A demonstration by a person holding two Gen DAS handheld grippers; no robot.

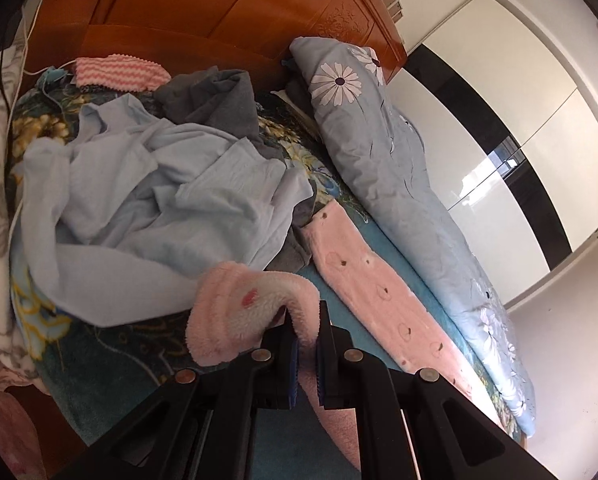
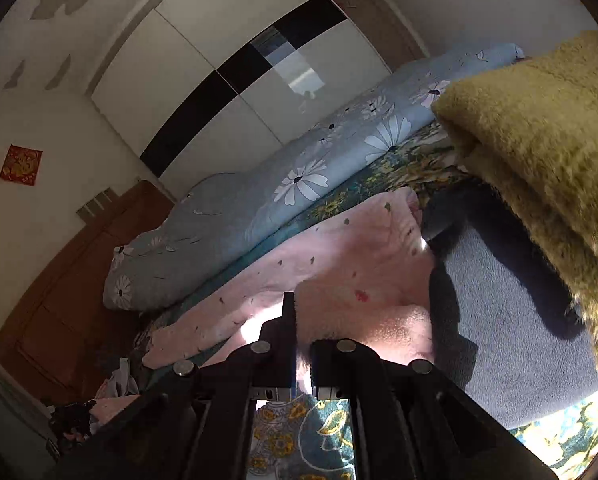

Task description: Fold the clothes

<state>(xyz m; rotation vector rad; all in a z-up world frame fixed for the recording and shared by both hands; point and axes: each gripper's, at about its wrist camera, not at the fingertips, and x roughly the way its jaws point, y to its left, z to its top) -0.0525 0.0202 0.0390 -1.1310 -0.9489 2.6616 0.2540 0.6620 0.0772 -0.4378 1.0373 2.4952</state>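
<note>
A pink fleece garment (image 1: pixel 379 280) with small dark and red dots lies stretched along the bed. My left gripper (image 1: pixel 307 328) is shut on one fluffy end of it, which folds over to the left as a lifted flap (image 1: pixel 239 312). In the right wrist view the same pink fleece garment (image 2: pixel 339 248) spreads across the bed, and my right gripper (image 2: pixel 303 320) is shut on its near edge; the right finger is buried in the fleece. A pile of light blue clothes (image 1: pixel 147 200) and grey clothes (image 1: pixel 215 100) lies beyond the left gripper.
A rolled blue floral quilt (image 1: pixel 399 184) runs along the far side of the bed, beside a white and black wardrobe (image 1: pixel 499 128). A wooden headboard (image 1: pixel 219 4) stands behind. Folded olive fleece (image 2: pixel 539 152) sits on a grey garment (image 2: pixel 511 344) with a dark item (image 2: pixel 451 216).
</note>
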